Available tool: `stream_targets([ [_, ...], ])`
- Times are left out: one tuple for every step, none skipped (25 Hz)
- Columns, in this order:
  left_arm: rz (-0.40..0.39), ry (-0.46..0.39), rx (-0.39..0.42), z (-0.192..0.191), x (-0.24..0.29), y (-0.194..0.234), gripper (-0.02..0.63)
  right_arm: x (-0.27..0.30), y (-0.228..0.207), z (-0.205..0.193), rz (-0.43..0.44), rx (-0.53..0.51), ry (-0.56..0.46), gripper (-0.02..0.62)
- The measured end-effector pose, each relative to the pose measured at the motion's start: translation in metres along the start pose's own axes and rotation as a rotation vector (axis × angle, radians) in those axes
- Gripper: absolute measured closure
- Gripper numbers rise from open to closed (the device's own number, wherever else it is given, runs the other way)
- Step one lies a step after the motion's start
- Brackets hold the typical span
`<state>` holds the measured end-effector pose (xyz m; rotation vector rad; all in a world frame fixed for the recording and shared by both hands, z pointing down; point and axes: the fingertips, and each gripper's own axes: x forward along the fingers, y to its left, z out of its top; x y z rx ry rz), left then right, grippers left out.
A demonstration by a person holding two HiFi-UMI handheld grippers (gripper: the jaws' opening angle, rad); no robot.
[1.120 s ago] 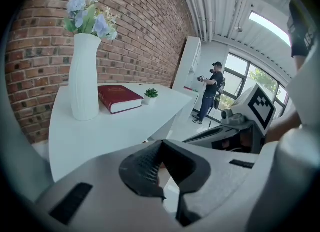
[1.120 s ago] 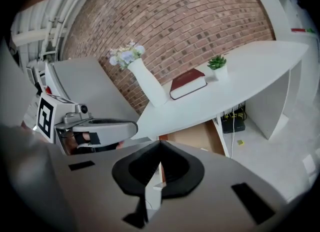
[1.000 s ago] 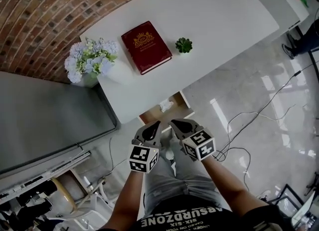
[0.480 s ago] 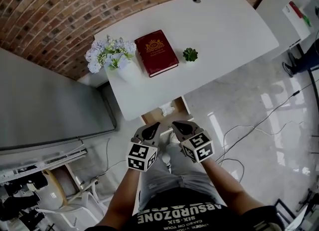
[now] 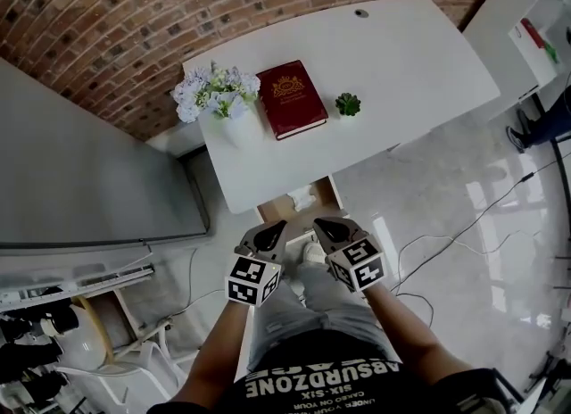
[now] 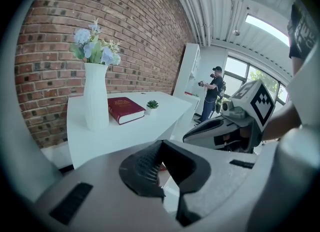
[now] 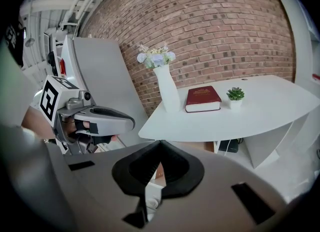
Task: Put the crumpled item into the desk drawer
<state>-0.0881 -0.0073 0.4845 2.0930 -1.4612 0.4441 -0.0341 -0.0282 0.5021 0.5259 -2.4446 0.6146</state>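
A white desk (image 5: pixel 401 64) stands against a brick wall. Under its front edge a wooden drawer (image 5: pixel 278 210) is pulled open, and a pale crumpled item (image 5: pixel 303 198) lies inside it. My left gripper (image 5: pixel 272 226) and right gripper (image 5: pixel 319 223) are held side by side just in front of the drawer, above the person's legs, and point at it. Both are shut with nothing between the jaws. In the left gripper view the left gripper (image 6: pixel 161 144) has its jaws meeting at the tip. The right gripper (image 7: pixel 160 144) looks the same in its own view.
On the desk stand a white vase of flowers (image 5: pixel 223 104), a red book (image 5: pixel 292 98) and a small green plant (image 5: pixel 348 104). A grey panel (image 5: pixel 89 180) leans at the left. Cables (image 5: pixel 446 234) run over the glossy floor at the right. A person (image 6: pixel 215 88) stands far back.
The head view has shifted, so the desk and drawer sit further right and lower in the picture. Both grippers stay shut, side by side, a little nearer the drawer.
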Motion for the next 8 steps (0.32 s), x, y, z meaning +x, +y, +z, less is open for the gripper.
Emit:
stream_targets([
  [0.0,-0.002,0.0,0.0005,-0.0004,-0.0002,0.6,-0.0001,0.0007,0.001,-0.001,-0.002,-0.001,0.598],
  [0.0,-0.003,0.001,0.0009,-0.0005,-0.0002,0.6,0.0,0.0011,0.0018,-0.002,-0.004,-0.001,0.598],
  [-0.001,-0.005,0.001,0.0013,-0.0005,-0.0001,0.6,0.0003,0.0015,0.0027,-0.003,-0.006,-0.002,0.598],
  [-0.002,-0.006,0.002,0.0016,-0.0004,0.0,0.6,0.0008,0.0018,0.0034,-0.003,-0.007,-0.003,0.598],
  [-0.003,-0.007,0.002,0.0019,-0.0003,-0.0001,0.6,0.0012,0.0021,0.0039,-0.004,-0.008,-0.003,0.598],
  [-0.005,-0.008,0.002,0.002,-0.0002,-0.0002,0.6,0.0015,0.0024,0.0041,-0.005,-0.008,-0.003,0.598],
  [-0.007,-0.008,0.002,0.0021,-0.0001,-0.0004,0.6,0.0018,0.0026,0.0041,-0.006,-0.008,-0.003,0.598],
  [-0.009,-0.009,0.003,0.0021,-0.0001,-0.0007,0.601,0.0021,0.0029,0.004,-0.007,-0.008,-0.003,0.598],
])
